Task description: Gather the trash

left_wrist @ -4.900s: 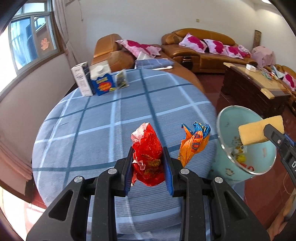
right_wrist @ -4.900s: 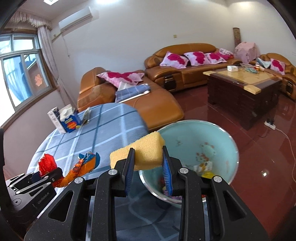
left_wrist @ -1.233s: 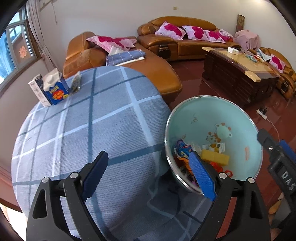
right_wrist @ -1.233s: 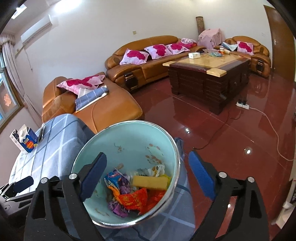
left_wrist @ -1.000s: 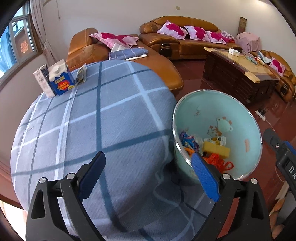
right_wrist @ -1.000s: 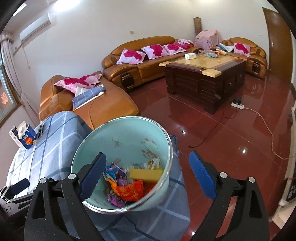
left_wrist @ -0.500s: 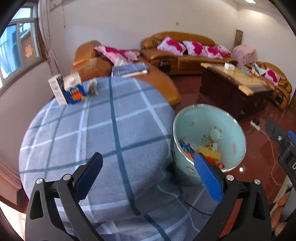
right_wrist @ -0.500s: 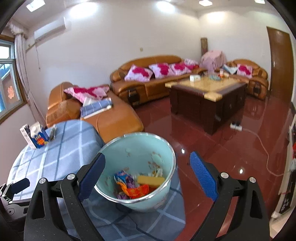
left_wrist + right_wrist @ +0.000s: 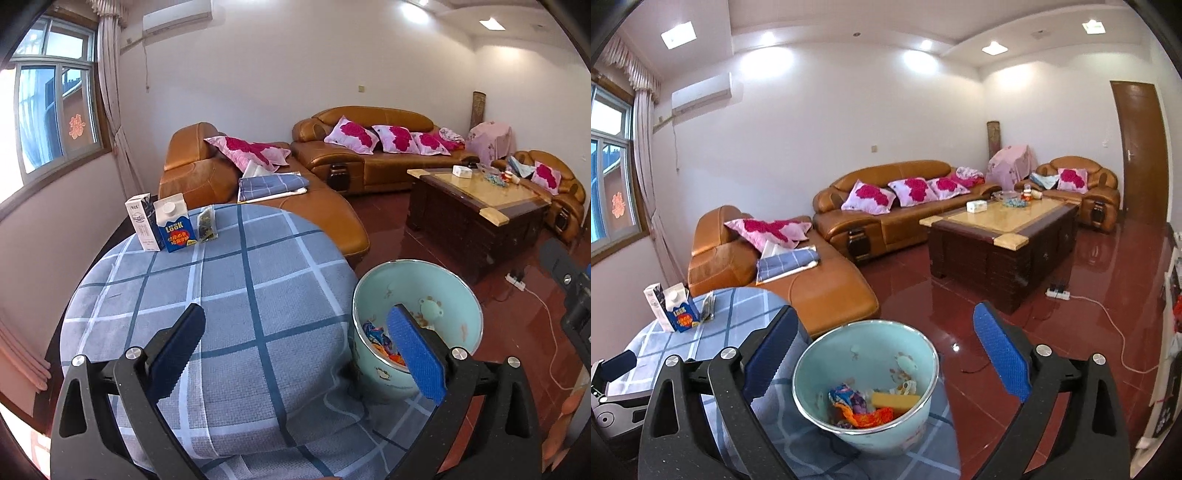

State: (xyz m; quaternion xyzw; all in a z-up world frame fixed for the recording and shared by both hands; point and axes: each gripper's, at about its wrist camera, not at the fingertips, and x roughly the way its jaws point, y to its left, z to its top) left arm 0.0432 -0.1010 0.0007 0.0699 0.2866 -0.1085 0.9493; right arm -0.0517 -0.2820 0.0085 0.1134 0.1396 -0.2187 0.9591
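A pale green bin (image 9: pixel 916 424) stands beside the round table and holds a yellow sponge (image 9: pixel 894 398), a red-orange wrapper (image 9: pixel 870 418) and a blue wrapper (image 9: pixel 846 397). The bin also shows in the left wrist view (image 9: pixel 461 306), at the table's right edge. My left gripper (image 9: pixel 295 350) is open and empty, held above the blue checked tablecloth (image 9: pixel 236 295). My right gripper (image 9: pixel 882 354) is open and empty, held above and behind the bin.
Two cartons (image 9: pixel 162 227) and a small packet (image 9: pixel 207 225) stand at the table's far edge. Brown leather sofas (image 9: pixel 886 210) and a dark coffee table (image 9: pixel 1001 236) stand beyond. A power strip with a cable (image 9: pixel 1058 293) lies on the red floor.
Both grippers held trash 4.9 s ago, a red wrapper left and a sponge right; now both are open and that trash lies in the bin. Over the last second both grippers have risen and pulled back.
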